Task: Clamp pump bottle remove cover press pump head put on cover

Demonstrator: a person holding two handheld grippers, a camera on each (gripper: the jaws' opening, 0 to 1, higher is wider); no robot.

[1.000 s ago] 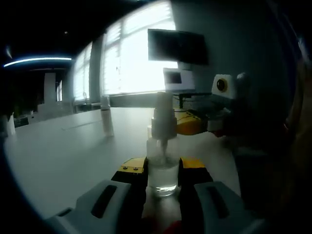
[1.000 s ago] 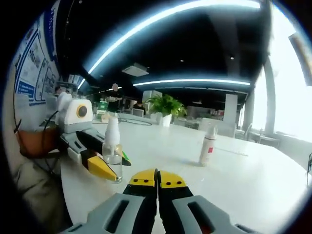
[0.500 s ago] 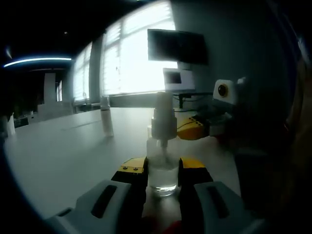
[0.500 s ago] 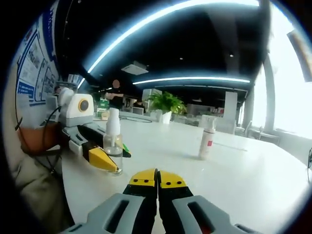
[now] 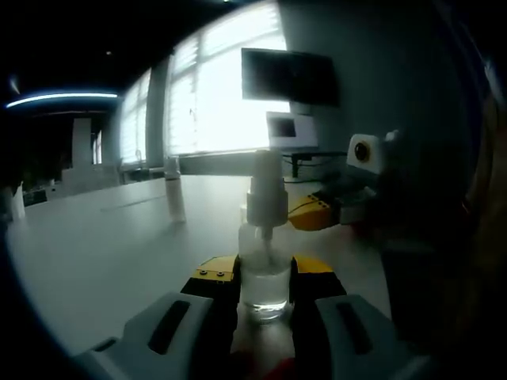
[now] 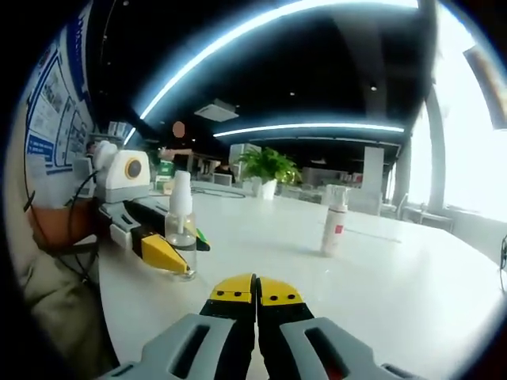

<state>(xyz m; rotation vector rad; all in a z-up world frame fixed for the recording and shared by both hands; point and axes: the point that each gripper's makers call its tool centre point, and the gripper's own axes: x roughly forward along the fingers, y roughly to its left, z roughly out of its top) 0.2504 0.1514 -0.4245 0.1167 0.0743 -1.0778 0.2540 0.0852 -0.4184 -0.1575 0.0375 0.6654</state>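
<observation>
A small clear pump bottle (image 5: pixel 264 279) with a tall white pump top (image 5: pixel 266 194) stands upright on the white table (image 5: pixel 95 245). My left gripper (image 5: pixel 265 267) is shut on its lower body, one yellow-tipped jaw on each side. In the right gripper view the same bottle (image 6: pixel 181 231) stands at the left, held by the left gripper (image 6: pixel 168 255). My right gripper (image 6: pixel 255 286) is shut with nothing between its jaws and sits to the right of the bottle, apart from it. Its yellow tip (image 5: pixel 310 212) shows beyond the bottle in the left gripper view.
A second slim white bottle (image 6: pixel 333 223) with a red label stands farther out on the table, also seen as the white bottle (image 5: pixel 173 191). A potted plant (image 6: pixel 265 170) sits at the far edge. A person's sleeve (image 6: pixel 55 229) is behind the left gripper.
The right gripper's yellow tip has drawn back a little from the bottle's pump top. The left gripper's hold on the bottle is the same.
</observation>
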